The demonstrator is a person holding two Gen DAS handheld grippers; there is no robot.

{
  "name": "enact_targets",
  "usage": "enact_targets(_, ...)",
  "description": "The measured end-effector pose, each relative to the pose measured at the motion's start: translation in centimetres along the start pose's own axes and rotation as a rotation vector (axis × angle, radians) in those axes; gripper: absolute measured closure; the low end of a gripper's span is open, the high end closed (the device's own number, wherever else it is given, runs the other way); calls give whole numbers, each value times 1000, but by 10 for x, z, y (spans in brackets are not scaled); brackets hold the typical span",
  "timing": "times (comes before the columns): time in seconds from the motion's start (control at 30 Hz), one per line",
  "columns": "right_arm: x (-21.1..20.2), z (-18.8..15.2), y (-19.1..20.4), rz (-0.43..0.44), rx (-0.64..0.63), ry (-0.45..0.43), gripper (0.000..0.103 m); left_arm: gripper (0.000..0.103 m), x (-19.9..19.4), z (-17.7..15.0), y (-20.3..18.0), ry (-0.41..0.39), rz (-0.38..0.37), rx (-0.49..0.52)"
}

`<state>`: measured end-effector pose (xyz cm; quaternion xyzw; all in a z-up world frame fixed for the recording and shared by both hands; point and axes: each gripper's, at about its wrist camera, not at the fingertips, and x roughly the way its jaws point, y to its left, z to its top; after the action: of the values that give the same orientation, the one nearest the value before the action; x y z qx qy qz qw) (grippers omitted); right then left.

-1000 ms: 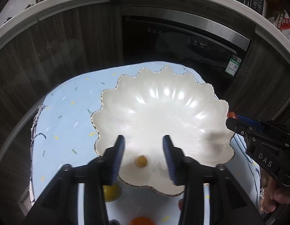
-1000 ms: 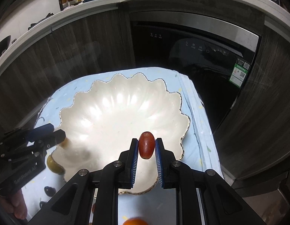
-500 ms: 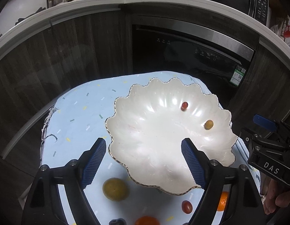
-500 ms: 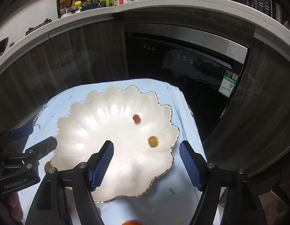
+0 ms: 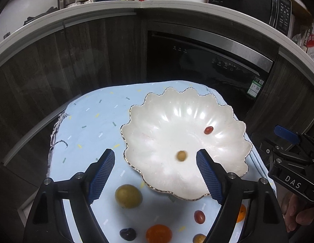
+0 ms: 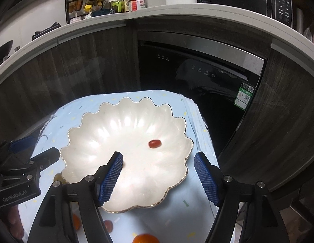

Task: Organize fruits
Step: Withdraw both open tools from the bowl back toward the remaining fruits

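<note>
Both hand-held grippers empty, jaws spread wide. Left hand-held gripper [image 5: 155,174] hangs over the near-left rim of the scalloped white bowl [image 5: 234,162]; right hand-held gripper [image 6: 158,174] hangs over the bowl's near-right rim.

Risks as I judge them:
- The small yellow-green fruit [image 5: 181,155] in the bowl reads slightly blurred in the left view — possibly rolling. The bowl floor is glossy and sloped, so anything dropped in may run and knock the red cherry tomato [image 5: 208,130].
- The bowl overhangs the loose fruit on the blue cloth-covered desk [image 5: 92,121]. Going down for a piece close under the rim, I could clip the scalloped edge with a finger and shift or tip the bowl.
- The two hand-held grippers work close together; reaching for the same near-side pile invites a collision.
- Round fruit on cloth — a glancing pad could send one off the desk's near edge.

Positions from the left hand-held gripper:
- yellow-green fruit at 1 o'clock, just beyond the fingertips, inside the bowl;
- cherry tomato at 1 o'clock, farther, near the bowl's right wall;
- large yellow-green fruit [image 5: 128,196] at 7 o'clock, on the cloth, beside the bowl;
- tangerine [image 5: 159,233], dark plum-like fruit [image 5: 127,233] and second cherry tomato [image 5: 199,216] at about 6 o'clock, well below the fingers.

In the right view only the cherry tomato in the bowl shows, at 12 o'clock from the right hand-held gripper.
</note>
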<state>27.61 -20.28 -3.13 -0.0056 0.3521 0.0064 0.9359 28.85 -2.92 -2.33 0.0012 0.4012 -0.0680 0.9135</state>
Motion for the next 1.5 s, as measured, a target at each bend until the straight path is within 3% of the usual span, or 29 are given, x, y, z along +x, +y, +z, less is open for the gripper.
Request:
enact_targets(0.53, -36, -10, 7, 9, 15, -56, 29, 20, -37, -12, 3, -31, 18, -2)
enact_targets(1.5, -69, -57, 29, 17, -12, -86, 29, 20, -59, -62, 11, -24, 25, 22)
